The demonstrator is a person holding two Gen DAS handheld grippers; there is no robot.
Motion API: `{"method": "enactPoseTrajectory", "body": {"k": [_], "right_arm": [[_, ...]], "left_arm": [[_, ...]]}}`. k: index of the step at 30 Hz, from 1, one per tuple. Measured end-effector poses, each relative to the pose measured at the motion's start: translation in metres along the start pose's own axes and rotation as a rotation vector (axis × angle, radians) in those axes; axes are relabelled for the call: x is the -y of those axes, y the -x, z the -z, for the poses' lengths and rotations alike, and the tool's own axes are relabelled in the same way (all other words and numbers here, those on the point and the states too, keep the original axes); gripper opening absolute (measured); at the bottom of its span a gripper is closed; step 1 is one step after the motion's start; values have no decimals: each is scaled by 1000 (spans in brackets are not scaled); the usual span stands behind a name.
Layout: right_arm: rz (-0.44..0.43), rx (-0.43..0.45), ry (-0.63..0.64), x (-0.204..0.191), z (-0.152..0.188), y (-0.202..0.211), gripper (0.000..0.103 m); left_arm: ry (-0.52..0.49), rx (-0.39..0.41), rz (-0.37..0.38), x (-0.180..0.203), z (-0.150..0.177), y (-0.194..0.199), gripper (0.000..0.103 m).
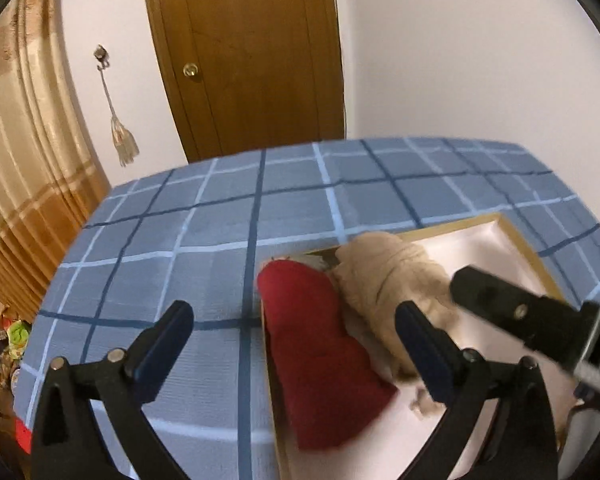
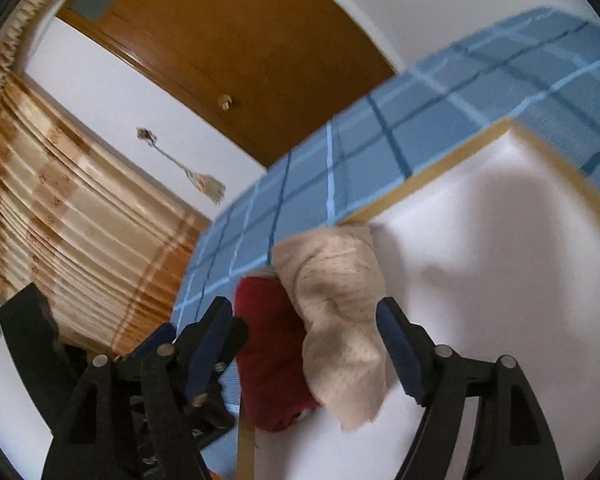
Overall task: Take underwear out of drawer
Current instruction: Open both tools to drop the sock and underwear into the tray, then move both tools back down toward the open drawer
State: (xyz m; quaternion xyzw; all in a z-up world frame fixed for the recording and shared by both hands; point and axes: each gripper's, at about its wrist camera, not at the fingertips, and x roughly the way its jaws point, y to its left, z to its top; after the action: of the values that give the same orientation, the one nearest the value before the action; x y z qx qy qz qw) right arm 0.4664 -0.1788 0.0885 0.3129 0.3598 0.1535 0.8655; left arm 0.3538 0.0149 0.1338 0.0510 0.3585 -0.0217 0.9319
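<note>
Beside the drawer's (image 1: 516, 240) left wall: two rolled underwear pieces, both tongs gaping empty.
Left tongs (image 1: 296, 334) straddle the red roll (image 1: 320, 356); right tongs (image 2: 306, 344) frame the beige roll (image 2: 340, 320) just right of it. Soft, light cloth: pinch mid-roll.

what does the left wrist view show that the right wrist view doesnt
Only the left wrist view shows the right tongs reaching in over the beige garment. Only the right wrist view shows the drawer's bare white bottom spreading wide. Both show the red garment beside the beige one, the blue checked cloth, the wooden door and the curtain.
</note>
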Motion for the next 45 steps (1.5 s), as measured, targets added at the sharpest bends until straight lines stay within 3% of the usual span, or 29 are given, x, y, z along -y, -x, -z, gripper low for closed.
{"method": "enactPoseTrajectory", "body": {"k": [5,17,21,31,45], "right_arm": [[-4,70,57,-2,19,48,77],[33,54,108,12,74,102,77],[52,68,147,12,89,111,77],[79,54,202,21,121,124,77],[127,46,223,45,144,134,77]], "left_arm": [[17,-2,25,8,28,26,102],[-13,-9,29,36,93,62,102],[-28,9,3,42,107,71,102],[-12,-8,21,48,136,76,102],[62,-87,43,35,182,69,102]]}}
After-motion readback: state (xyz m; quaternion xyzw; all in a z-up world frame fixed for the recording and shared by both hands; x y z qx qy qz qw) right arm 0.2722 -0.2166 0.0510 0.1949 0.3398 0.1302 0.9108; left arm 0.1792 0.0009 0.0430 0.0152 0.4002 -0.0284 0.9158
